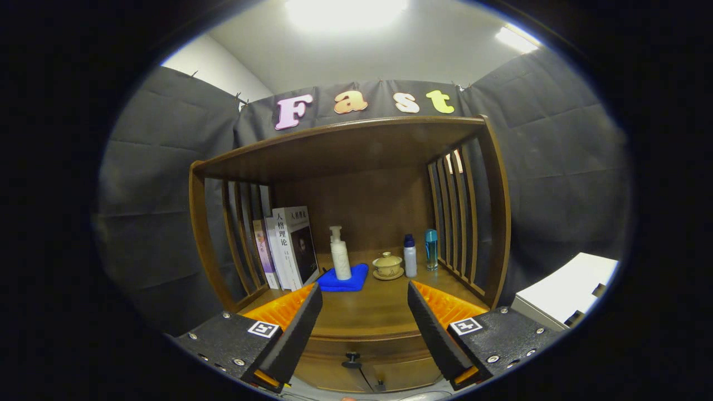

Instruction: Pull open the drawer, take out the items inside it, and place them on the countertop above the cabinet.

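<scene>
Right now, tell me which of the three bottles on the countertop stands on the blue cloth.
The white pump bottle, beside the books. The two small bottles stand on bare wood by the right slats. The gripper hangs open, holding nothing.

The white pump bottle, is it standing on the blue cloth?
Yes, the white pump bottle stands upright on the blue cloth on the countertop, beyond the open jaws of the gripper.

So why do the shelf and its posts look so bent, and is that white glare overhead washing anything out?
In the gripper view the fisheye lens bows the wooden shelf and its posts; they are probably straight. The ceiling light is blown out to plain white, but the pump bottle, books and drawer knob stay sharp and evenly lit. The open gripper holds nothing.
</scene>
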{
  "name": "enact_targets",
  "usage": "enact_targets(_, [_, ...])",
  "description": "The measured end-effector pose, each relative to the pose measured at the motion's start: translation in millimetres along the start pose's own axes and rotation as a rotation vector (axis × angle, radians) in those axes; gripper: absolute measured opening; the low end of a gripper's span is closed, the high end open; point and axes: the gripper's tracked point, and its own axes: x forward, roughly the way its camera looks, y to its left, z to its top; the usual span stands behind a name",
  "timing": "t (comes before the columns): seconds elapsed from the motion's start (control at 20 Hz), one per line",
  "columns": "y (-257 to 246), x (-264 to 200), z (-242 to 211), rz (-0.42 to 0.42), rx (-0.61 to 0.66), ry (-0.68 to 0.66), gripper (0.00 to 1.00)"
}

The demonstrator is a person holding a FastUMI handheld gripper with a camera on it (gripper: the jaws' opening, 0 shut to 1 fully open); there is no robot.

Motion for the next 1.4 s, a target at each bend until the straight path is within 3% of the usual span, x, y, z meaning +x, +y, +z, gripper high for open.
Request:
enact_targets(0.2, [-7.1,19.9,-42.5,-0.065,-0.034,0.076,0.96])
enact_targets(0.5, [2.2,33.7,-82.7,-0.048,-0.125,0.116,0.96])
enact_targets(0.9, [46.7,39.6,-159.3,0.019,-0.117,0.188,0.96])
enact_targets(1.4, [36.7,53.7,-240.4,-0.03,-0.215,0.304,0.96])
